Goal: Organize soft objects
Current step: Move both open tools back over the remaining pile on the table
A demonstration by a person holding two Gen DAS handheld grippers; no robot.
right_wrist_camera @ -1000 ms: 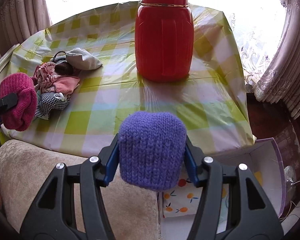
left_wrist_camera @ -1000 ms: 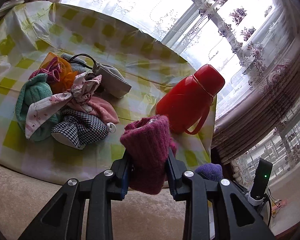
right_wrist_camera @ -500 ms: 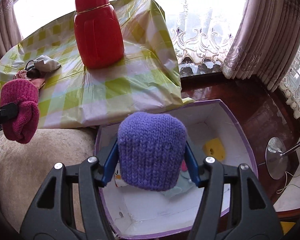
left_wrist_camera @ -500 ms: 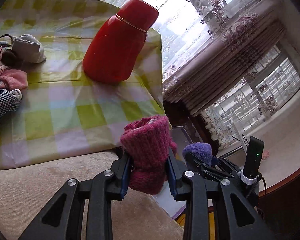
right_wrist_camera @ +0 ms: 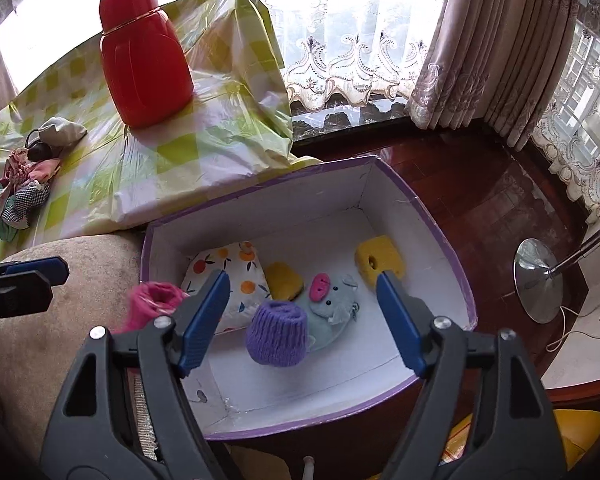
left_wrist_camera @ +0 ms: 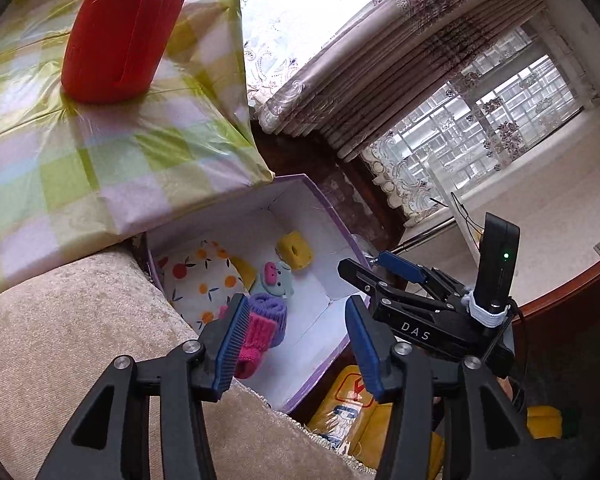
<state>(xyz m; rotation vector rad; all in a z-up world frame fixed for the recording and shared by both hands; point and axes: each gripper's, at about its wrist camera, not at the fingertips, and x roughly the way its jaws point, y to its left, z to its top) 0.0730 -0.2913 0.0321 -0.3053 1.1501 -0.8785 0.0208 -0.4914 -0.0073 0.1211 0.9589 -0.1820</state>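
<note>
My left hand-held gripper (left_wrist_camera: 296,336) has its jaws spread wide, gripping nothing. My right hand-held gripper (right_wrist_camera: 304,318) is likewise spread wide, just beside it.

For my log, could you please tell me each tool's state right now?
Left tool: open, holding nothing.
Right tool: open, holding nothing.
</note>
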